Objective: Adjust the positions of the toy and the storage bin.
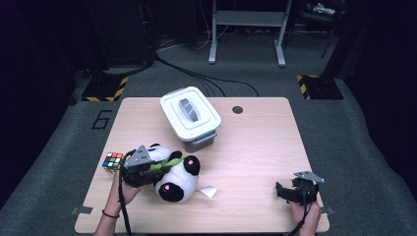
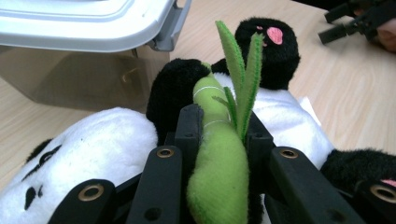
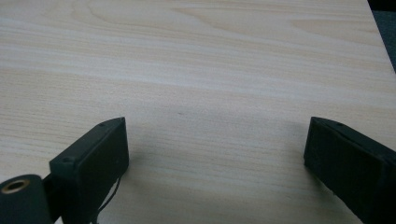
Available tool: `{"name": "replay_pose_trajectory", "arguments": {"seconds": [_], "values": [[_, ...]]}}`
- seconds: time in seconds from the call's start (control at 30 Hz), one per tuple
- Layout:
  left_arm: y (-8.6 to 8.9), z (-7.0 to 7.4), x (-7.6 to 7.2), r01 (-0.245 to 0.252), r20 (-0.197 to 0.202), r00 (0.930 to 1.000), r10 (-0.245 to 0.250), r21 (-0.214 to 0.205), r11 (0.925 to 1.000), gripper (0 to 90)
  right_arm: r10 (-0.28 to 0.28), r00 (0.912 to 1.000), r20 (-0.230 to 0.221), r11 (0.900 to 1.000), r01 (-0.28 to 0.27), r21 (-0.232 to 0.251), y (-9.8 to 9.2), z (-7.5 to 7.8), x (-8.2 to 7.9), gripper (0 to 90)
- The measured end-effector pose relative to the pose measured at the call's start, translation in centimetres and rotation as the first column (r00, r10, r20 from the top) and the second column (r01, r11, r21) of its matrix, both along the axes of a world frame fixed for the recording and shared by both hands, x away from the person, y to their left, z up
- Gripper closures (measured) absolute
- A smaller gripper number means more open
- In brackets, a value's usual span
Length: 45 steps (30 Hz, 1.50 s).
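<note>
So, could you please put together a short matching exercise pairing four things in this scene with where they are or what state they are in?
Things:
1. left gripper
2. right gripper
3. puzzle cube
4. storage box

States or places:
A. lid on, at the far middle of the table
B. jaws open above bare wood
C. shut on the panda's green bamboo stalk
D. near the table's left edge

Pairs: 1-C, 2-B, 3-D, 4-A

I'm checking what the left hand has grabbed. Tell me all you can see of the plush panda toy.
The black-and-white plush panda toy lies on its side on the pale wooden table, in front of the lidded plastic box. It looks soft and fuzzy, with black limbs, pink paw pads and a white tag. It carries a green plush bamboo stalk with felt leaves, which the left gripper clamps between its jaws.
</note>
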<state>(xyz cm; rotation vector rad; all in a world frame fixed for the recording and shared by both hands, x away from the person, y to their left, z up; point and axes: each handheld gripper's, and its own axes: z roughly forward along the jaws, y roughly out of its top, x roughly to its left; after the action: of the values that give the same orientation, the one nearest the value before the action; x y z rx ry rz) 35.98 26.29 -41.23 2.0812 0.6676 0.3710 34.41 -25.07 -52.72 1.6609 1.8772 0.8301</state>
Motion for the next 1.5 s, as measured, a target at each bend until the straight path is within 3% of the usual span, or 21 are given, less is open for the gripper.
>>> {"name": "replay_pose_trajectory", "arguments": {"seconds": [0.13, 0.33, 0.43, 0.47, 0.6, 0.67, 0.73, 0.77, 0.9, 1.0, 1.27, 1.4, 1.47, 1.5], "values": [[1.1, -0.5, 0.5, 0.037, -0.004, 0.9993, -0.037, 0.018, 0.9991, 73.9, 0.000, 1.0000, 0.000, 1.0000, 0.000, -0.002, 0.0, 0.0, 0.0, 5.8], [2.3, -1.6, 1.5, 0.079, -0.020, 0.9967, -0.079, -0.001, 0.9969, 73.6, 0.003, 1.0000, 0.000, 1.0000, -0.003, -0.007, 0.1, 0.0, 0.0, 5.7], [2.5, -2.8, 1.9, 0.066, -0.057, 0.9961, -0.067, -0.010, 0.9978, 73.2, -0.001, 1.0000, 0.000, 1.0000, 0.001, -0.004, 0.1, 0.0, 0.0, 5.8], [2.8, -3.0, 1.8, 0.054, -0.067, 0.9962, -0.057, -0.041, 0.9977, 72.7, -0.001, 1.0000, -0.001, 1.0000, 0.001, -0.003, 0.0, 0.0, 0.0, 5.8], [2.9, -3.3, 1.2, 0.001, -0.068, 0.9977, -0.005, -0.057, 0.9983, 69.4, 0.004, 1.0000, -0.002, 0.9999, -0.004, -0.013, 0.1, 0.0, 0.1, 5.5], [2.9, -3.1, 1.1, -0.042, -0.063, 0.9972, 0.039, -0.046, 0.9981, 60.6, 0.003, 1.0000, -0.003, 0.9999, -0.003, -0.015, 0.1, 0.0, 0.1, 5.2], [2.9, -2.9, 0.8, -0.077, -0.061, 0.9955, 0.073, -0.058, 0.9953, 44.5, 0.006, 1.0000, -0.005, 0.9999, -0.006, -0.015, 0.1, 0.0, 0.1, 5.0], [2.9, -2.8, 0.7, -0.081, -0.071, 0.9945, 0.076, -0.065, 0.9946, 39.1, 0.005, 1.0000, -0.002, 0.9999, -0.005, -0.016, 0.2, 0.0, 0.1, 4.4], [2.8, -2.2, -0.4, -0.101, -0.049, 0.9939, 0.099, -0.053, 0.9934, 18.3, 0.011, 0.9999, -0.011, 0.9998, -0.012, -0.017, 0.3, 0.0, 0.2, 2.7], [3.3, -1.8, -1.2, -0.126, -0.030, 0.9918, 0.124, -0.057, 0.9904, 15.1, 0.022, 0.9995, -0.023, 0.9997, -0.022, -0.009, 0.2, 0.1, 0.2, 1.5], [5.4, -1.4, -3.2, -0.235, 0.001, 0.9720, 0.235, -0.023, 0.9717, 6.0, 0.070, 0.9972, -0.028, 0.9976, -0.070, 0.003, 0.8, 0.4, 0.6, 1.0], [6.5, -2.0, -4.4, -0.300, 0.013, 0.9540, 0.300, 0.015, 0.9539, 3.8, 0.112, 0.9932, -0.030, 0.9937, -0.112, 0.005, 1.5, 0.9, 1.0, 1.0], [7.1, -2.8, -4.9, -0.346, 0.017, 0.9381, 0.346, 0.024, 0.9378, 3.1, 0.128, 0.9912, -0.035, 0.9918, -0.127, 0.008, 1.9, 1.1, 1.2, 0.9], [7.3, -3.0, -5.0, -0.356, 0.008, 0.9345, 0.356, 0.024, 0.9342, 2.2, 0.145, 0.9888, -0.037, 0.9895, -0.144, 0.009, 2.2, 1.3, 1.5, 0.9]]}}
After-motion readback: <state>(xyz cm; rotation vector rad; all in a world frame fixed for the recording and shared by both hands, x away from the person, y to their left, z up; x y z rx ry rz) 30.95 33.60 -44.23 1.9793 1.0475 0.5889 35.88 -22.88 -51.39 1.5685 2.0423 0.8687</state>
